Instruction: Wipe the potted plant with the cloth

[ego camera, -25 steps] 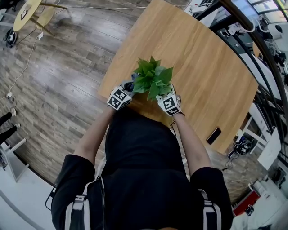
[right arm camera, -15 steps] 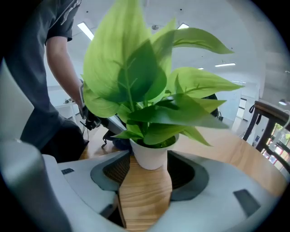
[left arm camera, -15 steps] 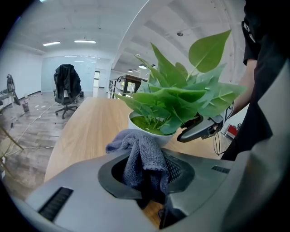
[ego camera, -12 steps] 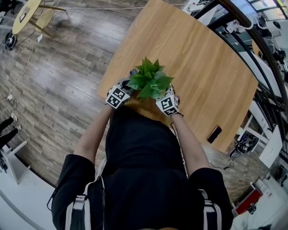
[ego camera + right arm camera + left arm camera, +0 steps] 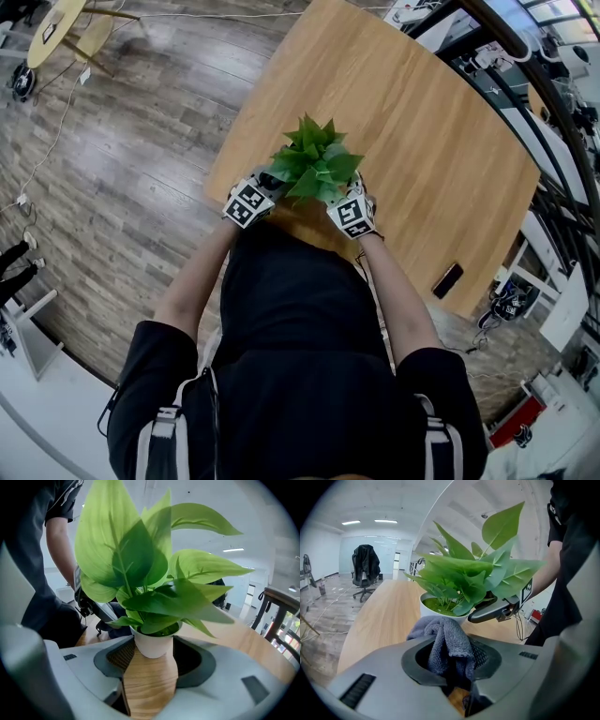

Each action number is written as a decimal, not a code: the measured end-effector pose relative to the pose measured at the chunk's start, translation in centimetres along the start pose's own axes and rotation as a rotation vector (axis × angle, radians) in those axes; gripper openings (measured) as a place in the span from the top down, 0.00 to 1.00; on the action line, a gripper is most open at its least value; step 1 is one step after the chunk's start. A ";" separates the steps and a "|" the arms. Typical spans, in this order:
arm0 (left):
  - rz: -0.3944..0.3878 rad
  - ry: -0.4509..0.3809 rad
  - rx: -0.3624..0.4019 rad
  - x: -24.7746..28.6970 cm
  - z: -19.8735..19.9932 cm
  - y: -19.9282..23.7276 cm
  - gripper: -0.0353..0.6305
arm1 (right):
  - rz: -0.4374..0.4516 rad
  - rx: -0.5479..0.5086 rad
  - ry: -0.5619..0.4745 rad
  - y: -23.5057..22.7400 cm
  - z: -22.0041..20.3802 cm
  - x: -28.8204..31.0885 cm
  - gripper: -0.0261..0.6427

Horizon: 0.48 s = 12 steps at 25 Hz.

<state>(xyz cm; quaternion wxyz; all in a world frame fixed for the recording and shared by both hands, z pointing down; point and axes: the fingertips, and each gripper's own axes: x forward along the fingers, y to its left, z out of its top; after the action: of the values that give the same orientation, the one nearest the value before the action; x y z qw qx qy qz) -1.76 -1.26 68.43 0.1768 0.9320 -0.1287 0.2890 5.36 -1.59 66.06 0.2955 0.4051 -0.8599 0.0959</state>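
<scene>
A green leafy plant (image 5: 314, 164) in a small white pot (image 5: 152, 644) is at the near edge of the wooden table (image 5: 422, 122). My right gripper (image 5: 339, 199) is shut on the pot, one jaw against each side of it (image 5: 152, 652). My left gripper (image 5: 267, 185) is just to the plant's left and is shut on a bunched grey cloth (image 5: 447, 641). The cloth sticks out from the jaws and sits just short of the pot's rim (image 5: 440, 609). Leaves (image 5: 473, 578) hang above the cloth. In the head view the foliage hides the pot.
A dark phone (image 5: 445, 280) lies on the table near its right front corner. Wooden floor (image 5: 122, 169) spreads to the left, with a round stool (image 5: 56, 28) far off. An office chair (image 5: 365, 566) stands beyond the table. The person's body is right behind both grippers.
The plant and both grippers shifted a little to the left together, then settled. The grips on cloth and pot are unchanged.
</scene>
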 end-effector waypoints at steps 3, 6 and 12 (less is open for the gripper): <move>0.008 -0.008 -0.012 0.1 0.2 0.3 0.78 | 0.005 -0.026 0.009 0.4 -0.2 -0.4 0.60; 0.019 -0.012 -0.020 -0.1 0.1 0.8 0.78 | 0.026 -0.047 0.005 1.7 -0.6 -0.9 0.60; 0.041 0.007 -0.008 -0.3 -0.2 1.7 0.78 | 0.051 -0.022 0.017 2.6 -1.9 -1.4 0.60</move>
<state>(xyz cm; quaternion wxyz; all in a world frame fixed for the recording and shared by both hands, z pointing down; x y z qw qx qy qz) -2.70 -2.69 68.89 0.1752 0.9275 -0.1482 0.2952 4.94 1.78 66.92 0.3046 0.3789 -0.8685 0.0972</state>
